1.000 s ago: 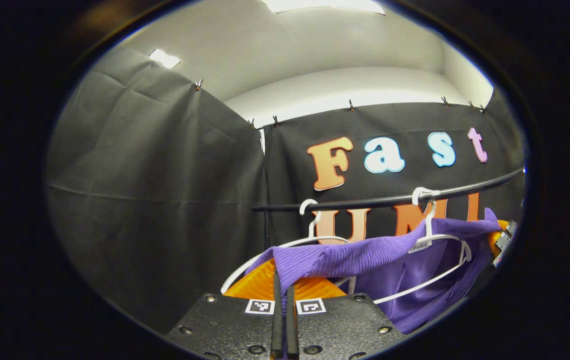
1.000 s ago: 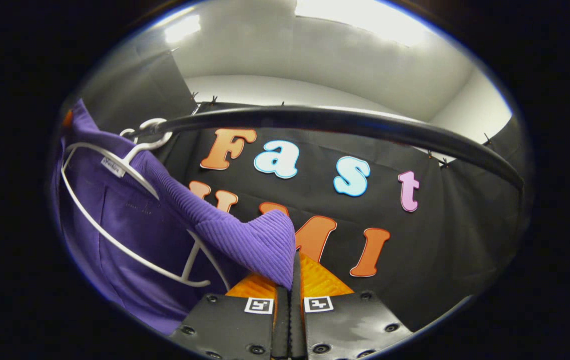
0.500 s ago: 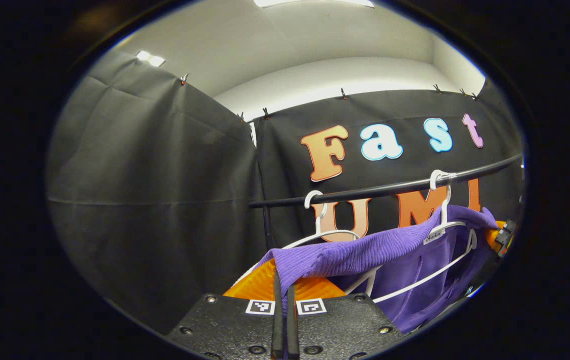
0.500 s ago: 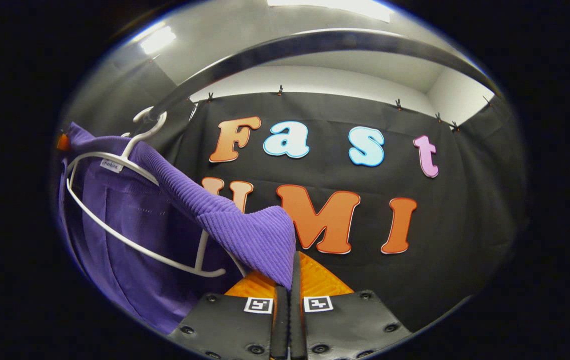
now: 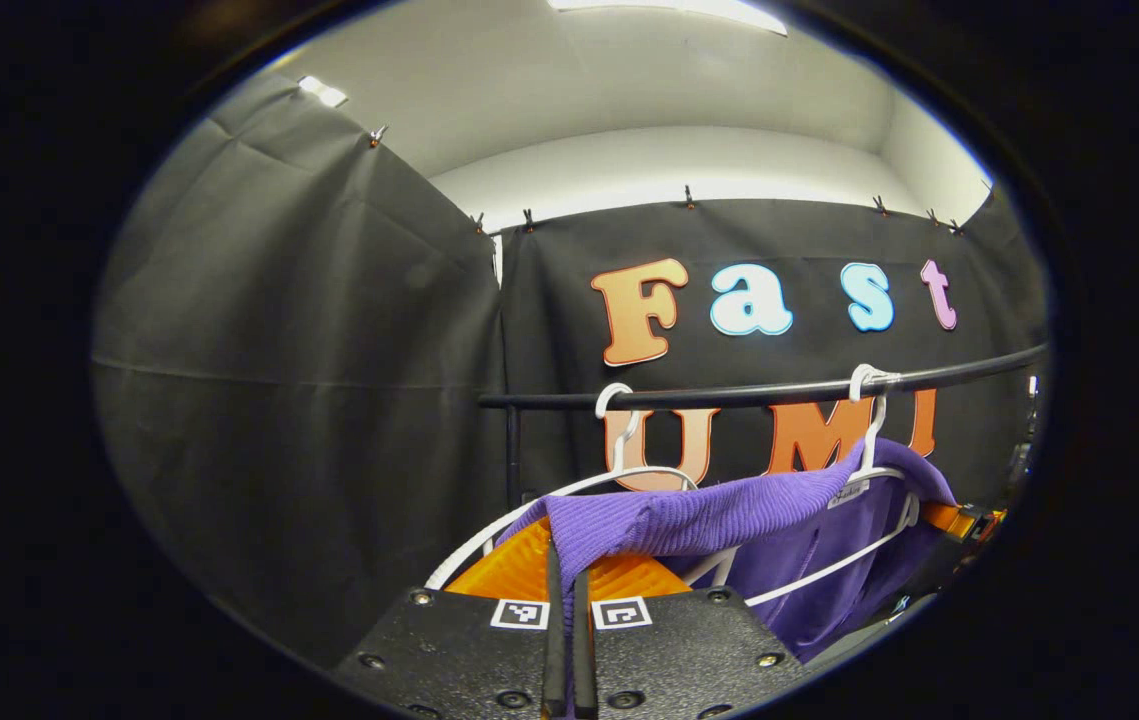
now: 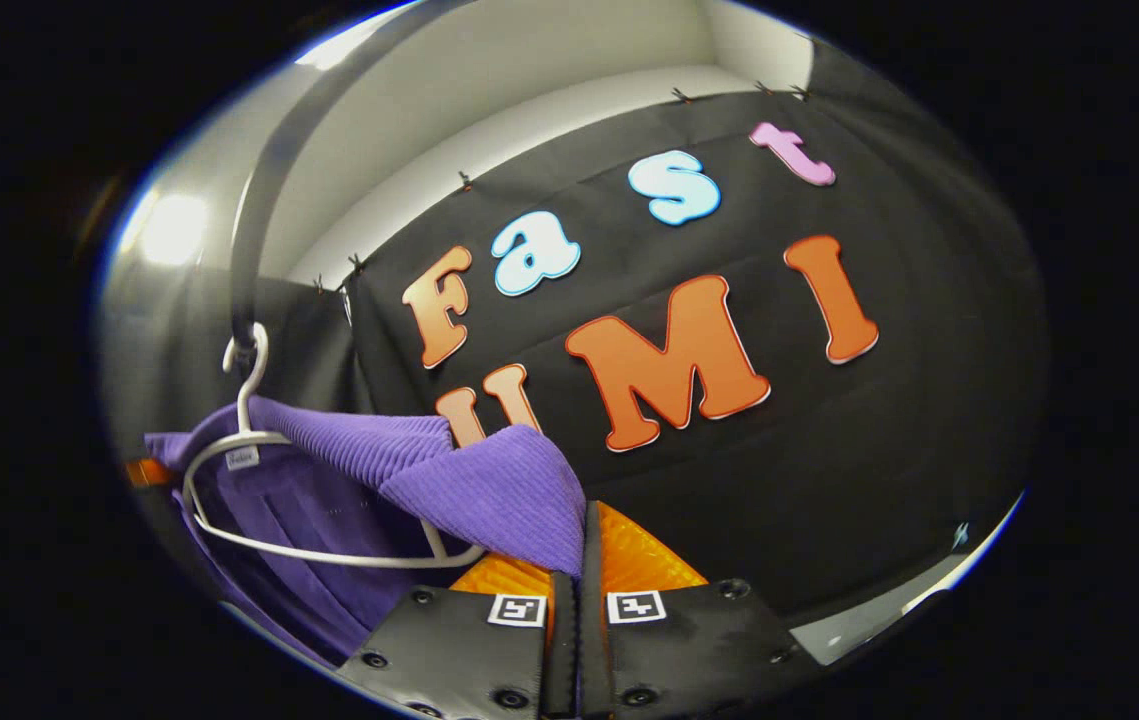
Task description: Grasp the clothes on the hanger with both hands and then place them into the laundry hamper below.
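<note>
A purple ribbed garment (image 5: 729, 515) hangs on a white hanger (image 5: 874, 470) hooked over a black rail (image 5: 759, 397). It stretches from that hanger down to my left gripper (image 5: 566, 565), which is shut on its near edge. In the right gripper view the same purple garment (image 6: 489, 485) drapes off the white hanger (image 6: 249, 440) under the rail (image 6: 264, 190). My right gripper (image 6: 579, 570) is shut on the garment's other corner. An orange part of the right gripper (image 5: 959, 520) shows past the garment in the left gripper view.
A second, bare white hanger (image 5: 619, 425) hangs on the rail to the left of the loaded one. Black cloth walls (image 5: 299, 380) close the booth behind and to the left. A pale strip (image 6: 889, 610) shows at the lower right of the right gripper view.
The right gripper has sunk and rolled, so the rail swung from overhead to its upper left. Both grippers keep hold of the garment, which sags lower off the hanger.
</note>
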Action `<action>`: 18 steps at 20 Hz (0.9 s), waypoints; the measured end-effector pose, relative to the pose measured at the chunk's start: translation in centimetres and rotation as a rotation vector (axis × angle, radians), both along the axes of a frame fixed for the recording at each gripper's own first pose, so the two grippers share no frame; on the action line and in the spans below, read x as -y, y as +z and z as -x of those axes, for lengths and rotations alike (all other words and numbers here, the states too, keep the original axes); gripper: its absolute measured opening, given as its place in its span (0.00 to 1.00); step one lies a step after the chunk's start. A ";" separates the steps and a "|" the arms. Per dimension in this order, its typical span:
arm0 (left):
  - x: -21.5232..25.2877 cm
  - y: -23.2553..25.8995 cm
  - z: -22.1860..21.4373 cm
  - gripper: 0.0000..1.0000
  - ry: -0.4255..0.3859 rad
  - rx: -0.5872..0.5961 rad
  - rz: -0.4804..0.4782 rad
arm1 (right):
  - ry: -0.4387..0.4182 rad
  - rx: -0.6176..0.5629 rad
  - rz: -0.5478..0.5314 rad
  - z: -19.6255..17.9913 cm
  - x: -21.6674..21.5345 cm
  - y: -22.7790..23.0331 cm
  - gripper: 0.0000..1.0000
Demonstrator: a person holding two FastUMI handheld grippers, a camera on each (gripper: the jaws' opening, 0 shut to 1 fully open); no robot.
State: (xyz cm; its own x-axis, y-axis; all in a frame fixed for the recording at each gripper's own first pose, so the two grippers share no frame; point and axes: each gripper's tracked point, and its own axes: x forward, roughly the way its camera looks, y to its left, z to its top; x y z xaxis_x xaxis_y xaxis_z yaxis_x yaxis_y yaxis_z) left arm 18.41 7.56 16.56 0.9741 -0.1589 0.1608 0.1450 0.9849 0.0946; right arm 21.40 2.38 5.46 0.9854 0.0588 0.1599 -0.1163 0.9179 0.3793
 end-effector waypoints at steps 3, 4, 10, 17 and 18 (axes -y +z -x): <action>0.1 0.2 0.0 0.02 -0.023 -0.002 0.002 | 0.138 -0.014 -0.172 -1.3 -0.3 0.4 0.09; 0.2 0.2 -0.1 0.02 -0.038 -0.008 0.014 | 0.201 -0.025 -0.236 -1.8 -0.5 0.8 0.09; 0.5 0.7 -1.1 0.02 -0.122 -0.018 0.032 | 0.533 -0.064 -0.353 -4.4 0.3 3.8 0.09; 1.3 -4.1 -2.5 0.01 -0.170 -0.149 0.117 | 0.591 -0.202 -0.385 -11.6 0.1 -0.4 0.09; 1.4 -4.6 -2.4 0.01 -0.164 -0.156 0.122 | 0.592 -0.222 -0.394 -11.6 0.0 -1.4 0.09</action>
